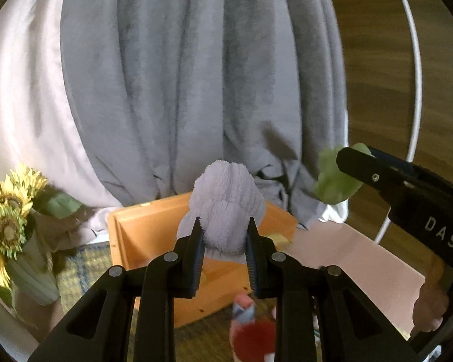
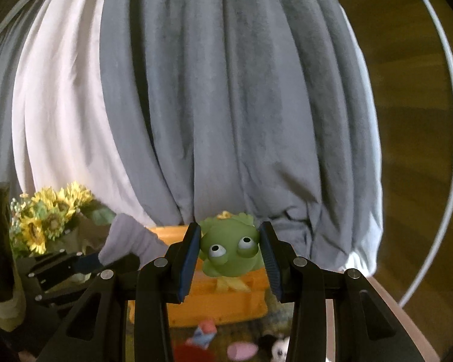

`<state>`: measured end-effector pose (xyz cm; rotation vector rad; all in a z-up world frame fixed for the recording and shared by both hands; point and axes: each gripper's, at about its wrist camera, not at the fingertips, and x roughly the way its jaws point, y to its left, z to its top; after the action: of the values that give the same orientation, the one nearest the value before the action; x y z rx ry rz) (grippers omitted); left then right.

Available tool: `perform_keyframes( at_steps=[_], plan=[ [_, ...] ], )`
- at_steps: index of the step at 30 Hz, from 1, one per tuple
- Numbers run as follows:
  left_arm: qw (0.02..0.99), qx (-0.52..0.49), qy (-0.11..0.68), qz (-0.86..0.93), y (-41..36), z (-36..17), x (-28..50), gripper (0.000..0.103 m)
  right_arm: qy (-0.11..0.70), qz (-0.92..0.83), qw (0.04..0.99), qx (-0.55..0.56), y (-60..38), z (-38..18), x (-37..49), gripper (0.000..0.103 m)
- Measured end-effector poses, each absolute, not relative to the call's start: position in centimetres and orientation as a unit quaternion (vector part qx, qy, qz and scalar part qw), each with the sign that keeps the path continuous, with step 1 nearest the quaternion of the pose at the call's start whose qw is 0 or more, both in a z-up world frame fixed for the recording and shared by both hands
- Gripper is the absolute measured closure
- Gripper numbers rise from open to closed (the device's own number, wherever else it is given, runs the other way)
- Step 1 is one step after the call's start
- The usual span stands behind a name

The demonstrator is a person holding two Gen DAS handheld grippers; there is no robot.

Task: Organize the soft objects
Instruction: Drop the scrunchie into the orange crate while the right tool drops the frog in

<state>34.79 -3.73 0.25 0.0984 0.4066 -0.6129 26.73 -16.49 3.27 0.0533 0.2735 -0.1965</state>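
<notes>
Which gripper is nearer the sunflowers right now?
Left. The left gripper, shut on the grey plush, sits just beside the sunflowers. The right gripper, holding the green frog toy, is farther off.

Both fisheye views look forward along their own tool's fingers, tilted slightly downward, close to a grey hanging curtain (image 1: 178, 90). They share that curtain, an open orange wooden box (image 2: 226, 298) and a yellow sunflower bunch (image 1: 6, 220); each view also catches the other tool.
</notes>
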Motion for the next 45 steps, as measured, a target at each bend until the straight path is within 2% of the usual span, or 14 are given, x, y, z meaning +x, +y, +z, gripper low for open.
perform_keyframes(
  at_steps=[9,20,21,23,24,26,40,45],
  plan=[
    [0.944,0.056,0.211,-0.248,-4.6,-0.4,39.9,0.078,0.138,-0.05,0.989,0.033,-17.5,2.6,33.4,0.062],
    [0.939,0.064,0.262,-0.211,-4.8,-3.3,45.6,0.076,0.2,-0.009,0.979,0.035,-18.4,-1.3,40.9,0.062],
    [0.939,0.064,0.267,-0.207,-4.9,-3.5,46.0,0.074,0.206,-0.007,0.978,0.033,-18.5,-1.5,41.3,0.062],
    [0.938,0.062,0.274,-0.204,-5.0,-3.9,46.5,0.058,0.214,-0.004,0.976,0.037,-18.8,-2.0,42.1,0.061],
    [0.937,0.06,0.277,-0.203,-4.9,-4.1,46.7,0.054,0.217,-0.003,0.975,0.041,-18.9,-2.2,42.5,0.059],
    [0.938,0.058,0.279,-0.2,-4.9,-4.2,46.9,0.044,0.224,-0.006,0.973,0.047,-19.1,-2.6,43.2,0.038],
    [0.949,0.043,0.244,-0.193,-4.3,-1.0,42.2,0.021,0.208,-0.041,0.976,0.042,-19.8,-1.2,40.3,0.034],
    [0.955,0.045,0.225,-0.188,-4.4,0.5,38.8,0.019,0.196,-0.05,0.979,0.041,-20.0,0.0,37.6,0.034]
  ],
)
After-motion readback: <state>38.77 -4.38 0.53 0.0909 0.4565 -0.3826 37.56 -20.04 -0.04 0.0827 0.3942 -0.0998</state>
